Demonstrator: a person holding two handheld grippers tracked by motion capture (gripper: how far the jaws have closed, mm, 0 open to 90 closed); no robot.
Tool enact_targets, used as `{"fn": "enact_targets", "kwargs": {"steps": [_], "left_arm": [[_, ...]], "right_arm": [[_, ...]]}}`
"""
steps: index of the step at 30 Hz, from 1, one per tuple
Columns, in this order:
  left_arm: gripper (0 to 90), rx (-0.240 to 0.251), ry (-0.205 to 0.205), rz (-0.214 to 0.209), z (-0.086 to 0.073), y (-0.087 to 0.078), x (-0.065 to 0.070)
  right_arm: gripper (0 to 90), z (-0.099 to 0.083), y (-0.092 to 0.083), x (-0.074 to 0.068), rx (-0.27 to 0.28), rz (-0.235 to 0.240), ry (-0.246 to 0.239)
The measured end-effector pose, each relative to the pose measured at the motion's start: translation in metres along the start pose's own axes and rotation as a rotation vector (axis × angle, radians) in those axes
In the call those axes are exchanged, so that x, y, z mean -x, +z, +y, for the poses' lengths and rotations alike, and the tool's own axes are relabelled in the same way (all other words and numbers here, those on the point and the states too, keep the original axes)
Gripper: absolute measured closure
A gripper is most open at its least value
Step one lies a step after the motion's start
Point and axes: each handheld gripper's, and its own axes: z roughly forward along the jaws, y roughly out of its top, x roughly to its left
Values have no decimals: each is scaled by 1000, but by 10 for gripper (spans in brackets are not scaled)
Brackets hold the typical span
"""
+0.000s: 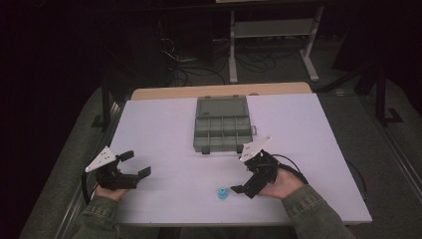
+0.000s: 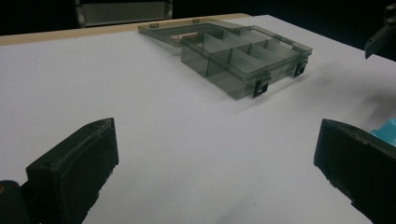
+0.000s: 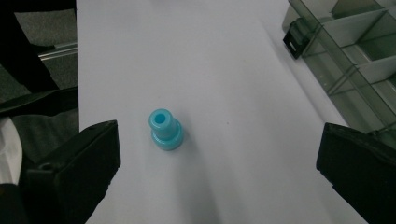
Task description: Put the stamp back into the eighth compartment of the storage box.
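Both tongs, left (image 1: 135,164) and right (image 1: 238,188), are gaping wide; the right is hovering beside blue stepped bushing (image 1: 222,193) standing on table (image 1: 164,129).

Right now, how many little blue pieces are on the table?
1. The blue piece stands upright near the table's front edge, just ahead of the right hand-held gripper. None visible in the box.

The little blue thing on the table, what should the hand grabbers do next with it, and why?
Probably the right gripper should ease forward and down around the blue stepped piece. Its jaws are open, and the piece stands upright on the white table, apart from both jaws. It may belong in the open divided box, whose visible compartments look empty.
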Motion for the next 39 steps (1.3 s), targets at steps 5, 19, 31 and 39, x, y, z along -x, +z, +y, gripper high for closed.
{"fn": "enact_targets", "kwargs": {"steps": [5,19,31,39], "left_arm": [[0,2,-5,4,0,0,-1],[0,0,-1,2,0,0,0],[0,2,-1,2,0,0,1],[0,4,1,2,0,0,0]], "right_arm": [[0,3,8,-5,-19,20,-14],[0,10,25,-17,-59,56,-54],[43,13,39,-20,-93,76,-87],[141,15,48,-25,-128,59,-142]]}}
